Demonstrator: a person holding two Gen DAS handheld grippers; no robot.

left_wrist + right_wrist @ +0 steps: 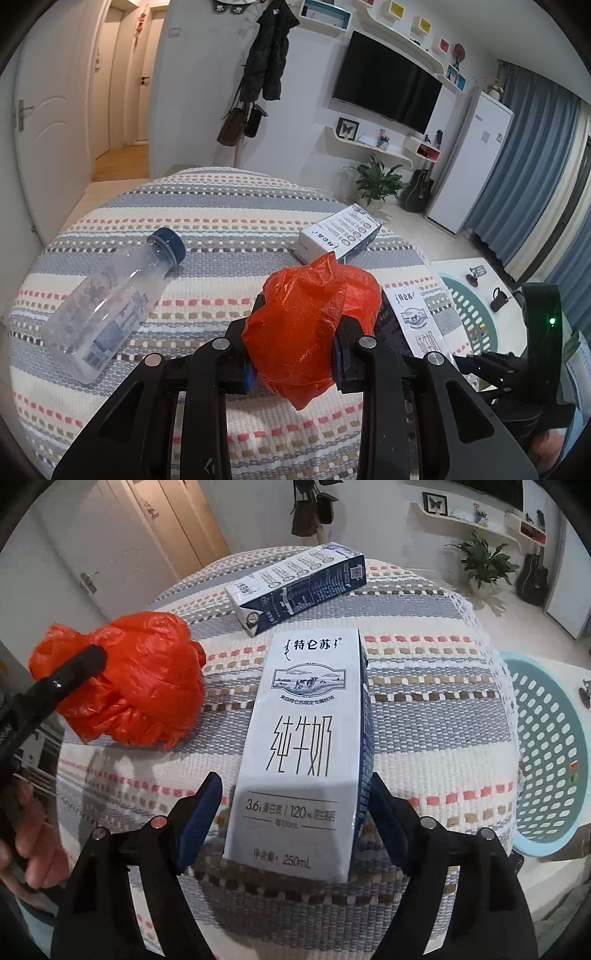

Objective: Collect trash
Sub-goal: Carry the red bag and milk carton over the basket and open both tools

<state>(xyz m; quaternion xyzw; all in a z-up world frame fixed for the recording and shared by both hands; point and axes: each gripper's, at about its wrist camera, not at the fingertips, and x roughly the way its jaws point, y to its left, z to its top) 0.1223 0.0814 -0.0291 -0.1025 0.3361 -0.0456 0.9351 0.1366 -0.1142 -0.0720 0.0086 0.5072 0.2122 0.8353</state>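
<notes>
My left gripper (295, 328) is shut on a crumpled red plastic bag (314, 314), held just above the striped table; the bag also shows in the right wrist view (133, 690). My right gripper (295, 808) is open, its jaws on either side of a white milk carton (303, 746) lying flat; the right jaw is close to the carton, the left stands apart. This carton shows in the left wrist view (413, 317). A second milk carton (295, 587) (340, 236) lies farther back. An empty clear bottle (110, 302) with a blue cap lies at the left.
A teal perforated basket (546, 753) (465, 314) sits below the table's right edge. The woven striped cloth (221, 221) covers the table. Beyond are a door, a coat rack, a TV wall and a potted plant (376, 181).
</notes>
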